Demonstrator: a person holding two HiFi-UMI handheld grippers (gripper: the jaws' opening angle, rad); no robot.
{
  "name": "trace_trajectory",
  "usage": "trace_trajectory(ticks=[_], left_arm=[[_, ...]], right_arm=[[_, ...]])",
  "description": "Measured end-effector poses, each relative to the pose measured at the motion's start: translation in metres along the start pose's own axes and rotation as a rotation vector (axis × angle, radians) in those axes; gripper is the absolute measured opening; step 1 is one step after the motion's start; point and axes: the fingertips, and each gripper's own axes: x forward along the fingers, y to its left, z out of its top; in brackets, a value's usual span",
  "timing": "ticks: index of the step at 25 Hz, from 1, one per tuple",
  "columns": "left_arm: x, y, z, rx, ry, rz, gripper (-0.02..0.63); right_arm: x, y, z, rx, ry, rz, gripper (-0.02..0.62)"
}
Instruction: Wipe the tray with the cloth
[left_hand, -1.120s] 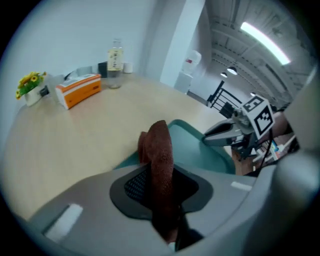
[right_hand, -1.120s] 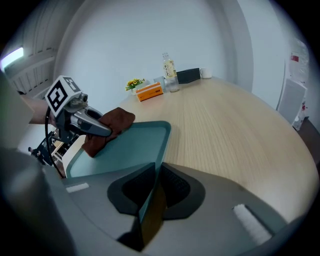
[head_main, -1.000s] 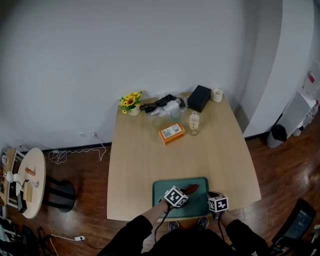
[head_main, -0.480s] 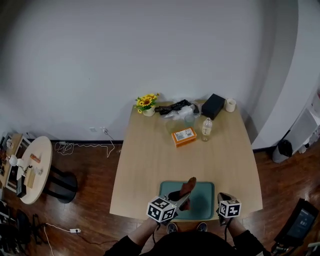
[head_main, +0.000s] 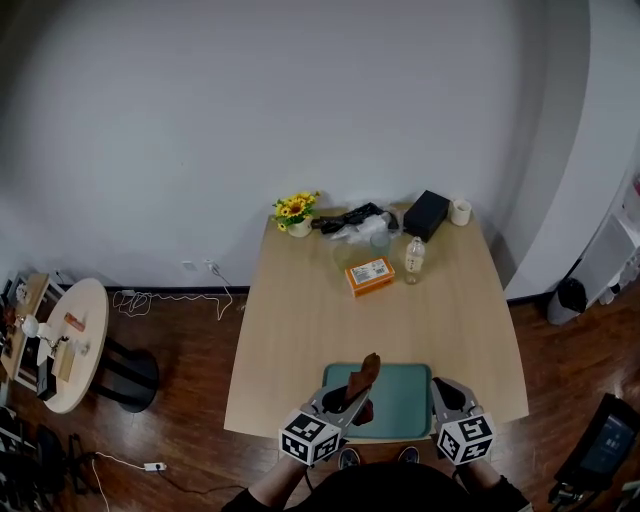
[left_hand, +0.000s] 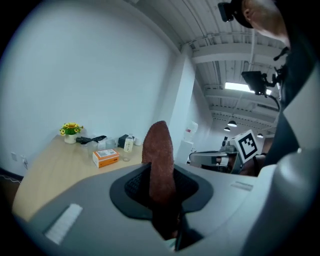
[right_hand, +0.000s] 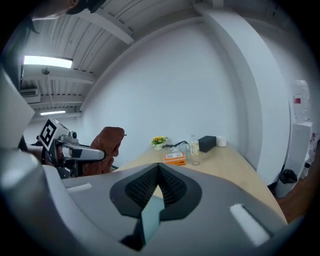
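One cloth (head_main: 362, 378): brown, soft, light, likely floppy; sticks out over the tray's left part.
Left gripper (left_hand: 162, 200): clamped on the cloth's end.
Right gripper (right_hand: 155, 192): closed, empty.
Tray (head_main: 405, 390): teal, on the table (head_main: 300, 330).
Hold: probably a bunched fold, for a firmer wipe.

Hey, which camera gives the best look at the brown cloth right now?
The left gripper view: the cloth fills the centre, pinched in the left claw. The head view shows it small over the tray; the right gripper view shows it side-on.
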Motion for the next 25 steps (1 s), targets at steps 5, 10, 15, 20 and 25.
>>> trace_trajectory(ticks=[5,10,15,20,25], left_arm=[[-0.018,0.032,-0.001,-0.009,-0.027,0.072,0.061],[-0.080,0.160,-0.033,-0.094,0.020,0.352,0.061],[-0.096,0.231,-0.072,-0.118,0.082,0.475,0.061],[-0.077,0.282,-0.188,-0.253,0.283,0.519,0.153],[-0.078,0.280,-0.203,-0.361,0.224,0.521,0.165]], right_arm=[[-0.011,-0.009,0.019,-0.007,-0.073,-0.033,0.000],[-0.035,-0.068,0.012,0.059,-0.066,-0.197,0.000],[-0.049,-0.090,0.011,0.090,-0.072,-0.275,0.000],[-0.043,-0.072,0.010,0.083,-0.080,-0.248,0.000],[-0.041,-0.067,0.010,0.084,-0.072,-0.233,0.000]])
